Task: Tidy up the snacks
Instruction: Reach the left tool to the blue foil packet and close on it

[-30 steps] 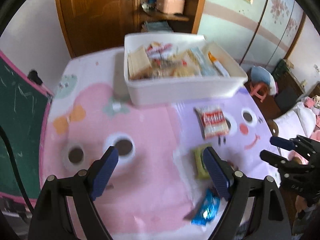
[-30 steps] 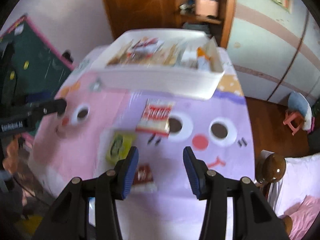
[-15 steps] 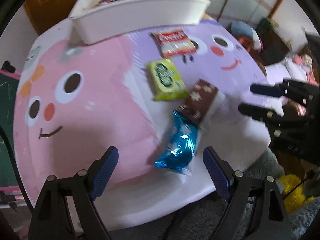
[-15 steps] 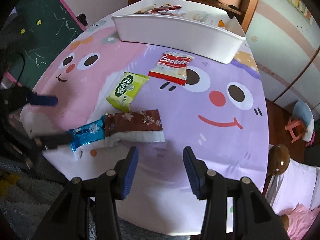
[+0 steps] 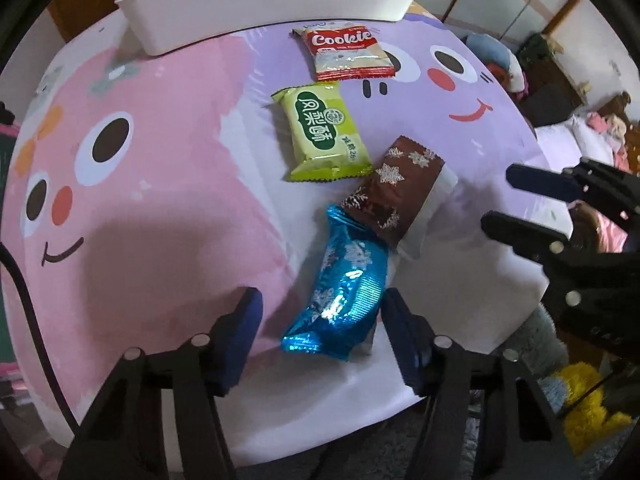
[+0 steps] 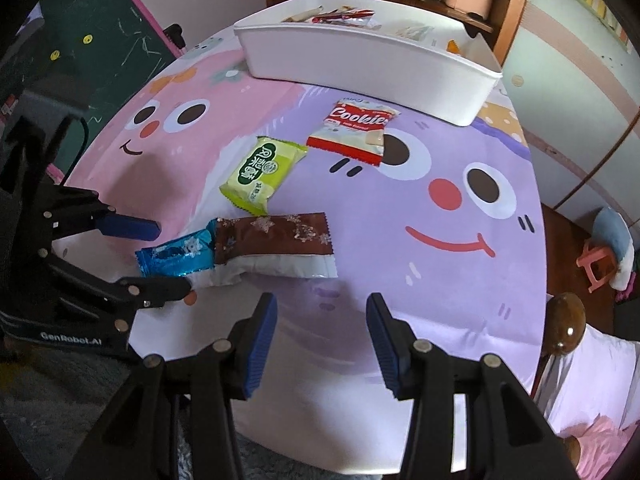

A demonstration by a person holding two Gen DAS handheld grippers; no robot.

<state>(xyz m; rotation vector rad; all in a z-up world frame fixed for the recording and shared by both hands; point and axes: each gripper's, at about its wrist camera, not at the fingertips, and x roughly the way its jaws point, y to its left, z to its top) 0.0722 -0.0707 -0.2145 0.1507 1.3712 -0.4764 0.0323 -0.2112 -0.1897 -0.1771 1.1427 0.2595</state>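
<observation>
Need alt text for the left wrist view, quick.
The open left gripper straddles a shiny blue foil snack packet on the pink-and-purple cartoon tablecloth. Beyond lie a brown snowflake-print wrapper, green packet, red cookie packet and white plastic bin.

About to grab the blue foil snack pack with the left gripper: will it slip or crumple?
The blue pack looks glossy, so probably slippery. It seems puffy and thin-walled, likely to crumple. Its far end touches the brown pack, which may shift.

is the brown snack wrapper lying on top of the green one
No, the brown wrapper lies apart from the green packet and instead overlaps the blue wrapper at its end.
</observation>
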